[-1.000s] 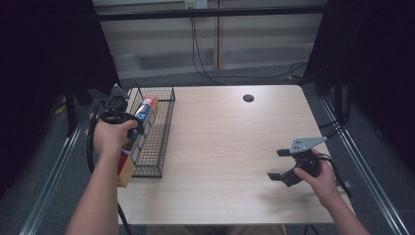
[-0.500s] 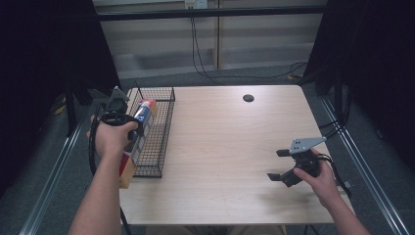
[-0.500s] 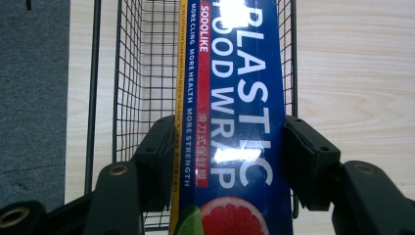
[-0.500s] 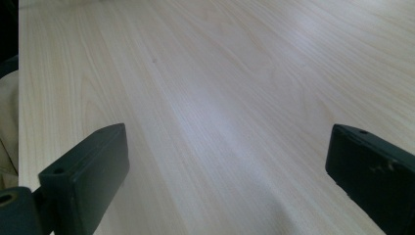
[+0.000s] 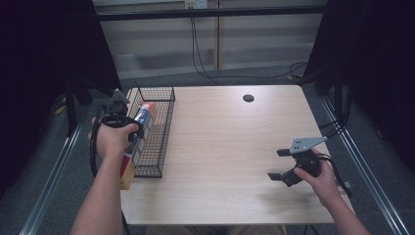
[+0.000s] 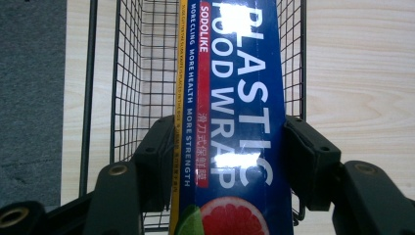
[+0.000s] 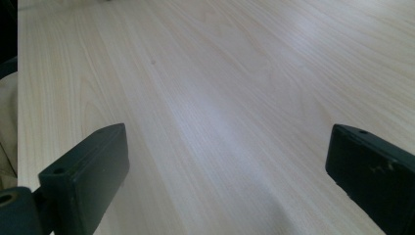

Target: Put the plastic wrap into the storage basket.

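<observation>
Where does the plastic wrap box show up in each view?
High view: plastic wrap box at the table's left edge, over the wire basket, gripped by the left gripper.
Left gripper view: box centre, between the jaws.
Right gripper view: bare table.
Shared landmark: the wire basket.

A pale rectangular wooden table point(image 5: 225, 142) carries a black wire-mesh basket point(image 5: 159, 132) along its left edge and a small dark round spot point(image 5: 248, 98), perhaps a hole, near its far edge.

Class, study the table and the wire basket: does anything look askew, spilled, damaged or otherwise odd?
Nothing is spilled or damaged. One oddity: the plastic wrap box, clamped in the left gripper, is longer than the wire basket, so its near end juts past the basket's near rim and the table edge.
</observation>
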`<state>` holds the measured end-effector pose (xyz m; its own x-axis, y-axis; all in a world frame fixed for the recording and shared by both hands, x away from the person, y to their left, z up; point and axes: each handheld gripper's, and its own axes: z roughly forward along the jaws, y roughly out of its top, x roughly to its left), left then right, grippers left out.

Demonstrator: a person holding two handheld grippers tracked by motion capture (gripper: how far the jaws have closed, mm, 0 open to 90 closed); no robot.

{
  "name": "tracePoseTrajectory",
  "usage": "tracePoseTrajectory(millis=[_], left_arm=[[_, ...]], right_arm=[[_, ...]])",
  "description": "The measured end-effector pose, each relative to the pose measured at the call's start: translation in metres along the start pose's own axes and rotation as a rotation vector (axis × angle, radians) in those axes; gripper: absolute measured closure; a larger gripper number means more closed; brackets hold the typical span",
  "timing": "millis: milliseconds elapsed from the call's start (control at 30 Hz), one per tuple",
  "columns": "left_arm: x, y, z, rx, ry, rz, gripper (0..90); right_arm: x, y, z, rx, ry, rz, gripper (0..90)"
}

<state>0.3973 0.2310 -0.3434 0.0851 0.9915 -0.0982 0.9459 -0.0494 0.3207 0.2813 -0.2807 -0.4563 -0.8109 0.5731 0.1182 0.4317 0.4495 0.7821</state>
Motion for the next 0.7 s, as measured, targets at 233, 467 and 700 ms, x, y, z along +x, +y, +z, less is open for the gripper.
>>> tracePoseTrajectory(millis=[233, 467, 700], left_arm=[[0.000, -0.001, 0.003, 0.008, -0.002, -0.010, 43.0], [-0.001, -0.001, 0.009, 0.019, 0.004, 0.004, 43.0], [-0.003, 0.000, 0.013, 0.026, 0.017, -0.005, 42.9]], right_arm=[[0.000, 0.000, 0.000, 0.000, -0.004, -0.001, 2.3], [0.000, 0.000, 0.000, 0.007, -0.003, -0.007, 2.3], [0.000, 0.000, 0.000, 0.002, 0.000, -0.007, 2.3]])
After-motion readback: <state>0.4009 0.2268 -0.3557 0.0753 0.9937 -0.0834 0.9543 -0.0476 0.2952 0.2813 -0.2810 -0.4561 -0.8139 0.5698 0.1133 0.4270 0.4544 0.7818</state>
